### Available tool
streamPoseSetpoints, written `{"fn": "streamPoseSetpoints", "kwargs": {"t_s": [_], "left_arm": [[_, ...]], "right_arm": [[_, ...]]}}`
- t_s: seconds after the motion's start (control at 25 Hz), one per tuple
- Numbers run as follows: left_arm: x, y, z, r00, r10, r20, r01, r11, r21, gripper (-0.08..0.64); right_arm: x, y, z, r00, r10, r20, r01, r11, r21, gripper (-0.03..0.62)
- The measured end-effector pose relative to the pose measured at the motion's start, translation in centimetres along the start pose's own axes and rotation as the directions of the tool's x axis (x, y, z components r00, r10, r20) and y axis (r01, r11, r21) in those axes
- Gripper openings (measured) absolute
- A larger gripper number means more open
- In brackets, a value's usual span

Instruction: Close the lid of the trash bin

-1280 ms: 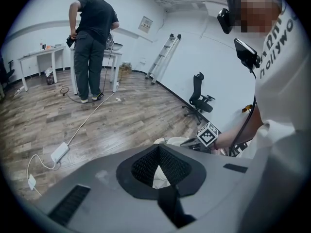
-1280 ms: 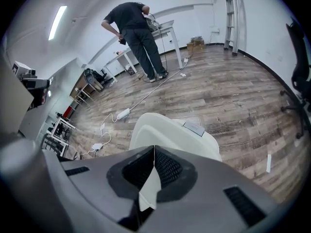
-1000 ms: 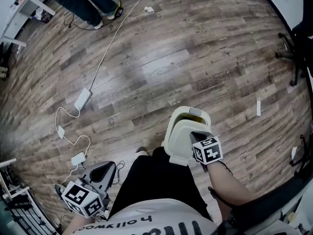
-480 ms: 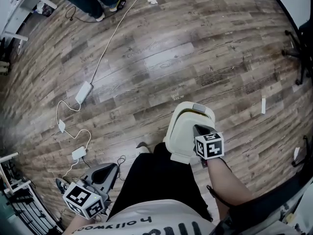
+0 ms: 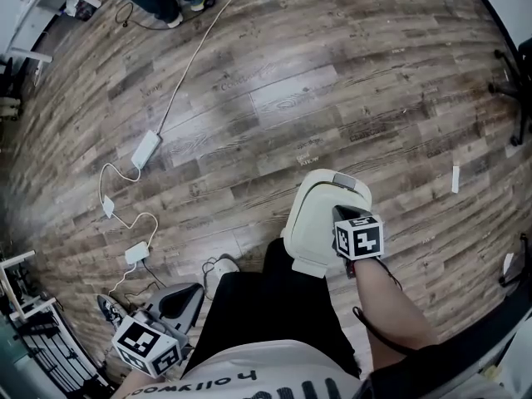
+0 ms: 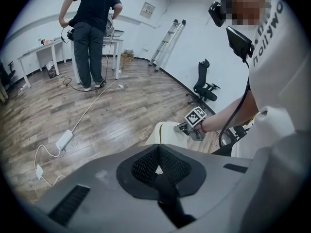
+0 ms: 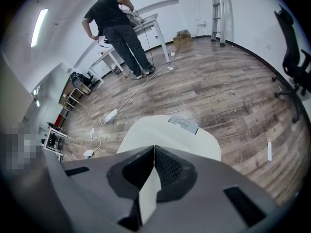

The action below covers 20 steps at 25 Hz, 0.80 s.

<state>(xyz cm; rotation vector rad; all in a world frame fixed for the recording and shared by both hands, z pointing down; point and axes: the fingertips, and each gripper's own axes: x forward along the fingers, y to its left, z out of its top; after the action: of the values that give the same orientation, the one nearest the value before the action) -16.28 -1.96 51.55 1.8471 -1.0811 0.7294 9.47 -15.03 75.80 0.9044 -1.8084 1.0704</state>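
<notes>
Listing near to far. Left gripper (image 6: 158,152), lower left of the head view: we hold it idle, jaws pressed together on nothing. Right gripper (image 7: 154,148): jaws likewise together, empty, poised over the lid (image 7: 165,130). Trash bin (image 5: 293,238), centre right on the floor (image 5: 249,98): lid appears down flat. We judge it light, stiff, smooth plastic; best pushed on its flat top, no grasp needed.

The lid (image 5: 318,216) of the trash bin (image 5: 304,265) has dropped from propped open, with the yellowish inside showing, to flat and shut. The right gripper (image 5: 340,213) has followed it down, its fingers resting on top. A white shoe (image 5: 218,269) has come forward on the floor.
</notes>
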Motion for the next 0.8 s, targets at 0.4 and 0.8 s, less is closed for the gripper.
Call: {"fn": "streamPoseSetpoints", "kwargs": {"t_s": [0.4,0.8], "left_arm": [[0.6,1.4,-0.1,0.999,0.019,-0.029,-0.020,0.999,-0.033,0.007],[0.4,2.5,-0.1,0.999,0.036,-0.027,-0.037,0.998,-0.053,0.007]], "right_arm": [[2.7,-1.1,-0.4,0.989,-0.064,-0.130,0.057,0.997,-0.058,0.011],[3.4,-1.2,-0.9,0.953,-0.151,-0.264,0.105,0.978,-0.178,0.011]]}}
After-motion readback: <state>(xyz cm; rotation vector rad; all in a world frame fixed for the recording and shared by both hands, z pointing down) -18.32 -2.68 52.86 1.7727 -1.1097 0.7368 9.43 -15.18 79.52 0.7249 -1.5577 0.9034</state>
